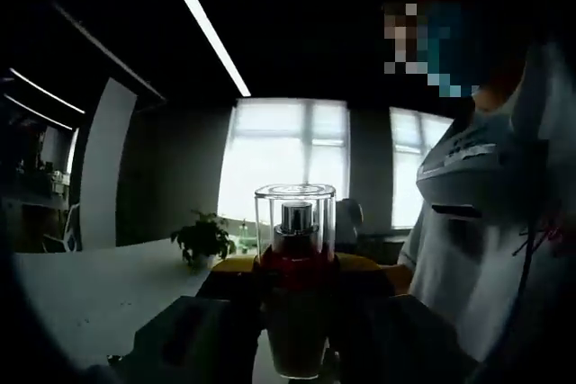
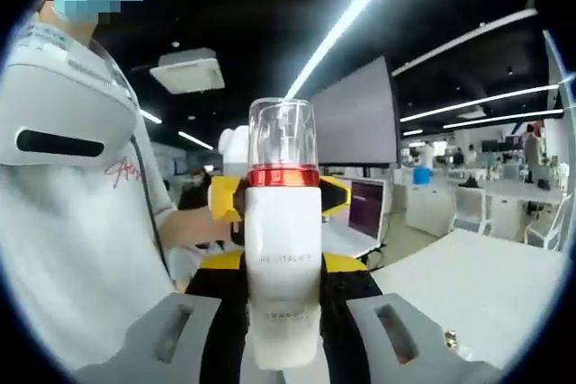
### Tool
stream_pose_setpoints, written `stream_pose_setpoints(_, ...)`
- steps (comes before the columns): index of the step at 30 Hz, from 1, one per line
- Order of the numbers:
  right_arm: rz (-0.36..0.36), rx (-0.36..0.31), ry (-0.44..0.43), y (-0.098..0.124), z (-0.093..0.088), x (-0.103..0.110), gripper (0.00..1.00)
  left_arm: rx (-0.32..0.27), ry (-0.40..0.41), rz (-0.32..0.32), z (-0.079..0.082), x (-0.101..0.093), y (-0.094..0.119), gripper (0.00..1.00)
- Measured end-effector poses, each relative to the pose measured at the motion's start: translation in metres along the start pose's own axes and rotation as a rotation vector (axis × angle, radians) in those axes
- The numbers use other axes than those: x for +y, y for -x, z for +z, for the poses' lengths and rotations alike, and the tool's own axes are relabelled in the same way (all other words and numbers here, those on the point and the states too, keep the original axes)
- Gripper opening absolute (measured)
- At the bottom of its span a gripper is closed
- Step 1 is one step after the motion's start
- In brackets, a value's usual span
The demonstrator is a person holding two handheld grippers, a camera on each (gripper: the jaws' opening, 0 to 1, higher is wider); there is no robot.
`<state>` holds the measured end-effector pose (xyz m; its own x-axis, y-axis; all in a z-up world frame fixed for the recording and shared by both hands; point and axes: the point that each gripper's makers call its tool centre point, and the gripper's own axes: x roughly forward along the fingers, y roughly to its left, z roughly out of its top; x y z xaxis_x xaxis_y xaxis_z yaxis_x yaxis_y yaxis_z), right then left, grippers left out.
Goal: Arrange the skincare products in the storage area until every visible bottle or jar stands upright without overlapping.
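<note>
A white skincare bottle (image 2: pixel 283 249) with a red collar and a clear cap stands upright in the air between both grippers, which face each other. In the right gripper view my right gripper (image 2: pixel 283 312) is shut on its lower body. The yellow tips of the left gripper (image 2: pixel 281 200) press against the bottle at collar height from behind. In the left gripper view the same bottle (image 1: pixel 295 249) shows backlit and dark, with my left gripper (image 1: pixel 297 312) closed on its sides and the right gripper's yellow parts behind it.
A person in a white shirt (image 2: pixel 72 177) stands close beside the grippers. A white table (image 1: pixel 81 294) with a potted plant (image 1: pixel 202 240) lies before bright windows. Another white table (image 2: pixel 486 285), a laptop (image 2: pixel 364 209) and a large screen (image 2: pixel 355 123) lie beyond.
</note>
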<state>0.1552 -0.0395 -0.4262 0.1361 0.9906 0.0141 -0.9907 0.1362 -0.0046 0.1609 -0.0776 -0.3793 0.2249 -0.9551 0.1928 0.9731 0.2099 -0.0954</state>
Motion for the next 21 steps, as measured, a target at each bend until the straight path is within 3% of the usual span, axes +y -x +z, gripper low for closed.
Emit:
stream_pose_setpoints(3,-0.063,0.001,0.023,0.001,0.002,-0.006,0.29,-0.011,-0.012,0.008,0.001,0.003,-0.002,0.28)
stream_pose_setpoints(5,-0.138,0.012,0.03,0.003,0.001,-0.018,0.29,-0.026,-0.053,0.065,0.003,0.012,-0.003,0.29)
stream_pose_setpoints(7,-0.216,0.046,0.064,0.008,-0.004,-0.03,0.28,-0.005,-0.076,0.143,-0.002,0.022,-0.004,0.3)
stream_pose_setpoints(10,-0.326,0.076,0.065,0.013,-0.011,-0.046,0.28,-0.006,0.016,0.278,-0.009,0.041,-0.005,0.3)
stream_pose_setpoints(13,-0.446,0.148,0.127,0.016,-0.02,-0.06,0.29,-0.008,0.019,0.405,-0.016,0.054,-0.007,0.31)
stream_pose_setpoints(15,-0.516,0.188,0.138,0.016,-0.029,-0.066,0.29,-0.007,0.069,0.509,-0.024,0.065,-0.007,0.31)
stream_pose_setpoints(18,-0.589,0.224,0.168,0.015,-0.039,-0.072,0.29,-0.033,0.135,0.632,-0.035,0.079,-0.004,0.3)
stream_pose_setpoints(21,-0.663,0.293,0.253,0.018,-0.05,-0.075,0.29,-0.05,0.238,0.745,-0.052,0.091,0.003,0.29)
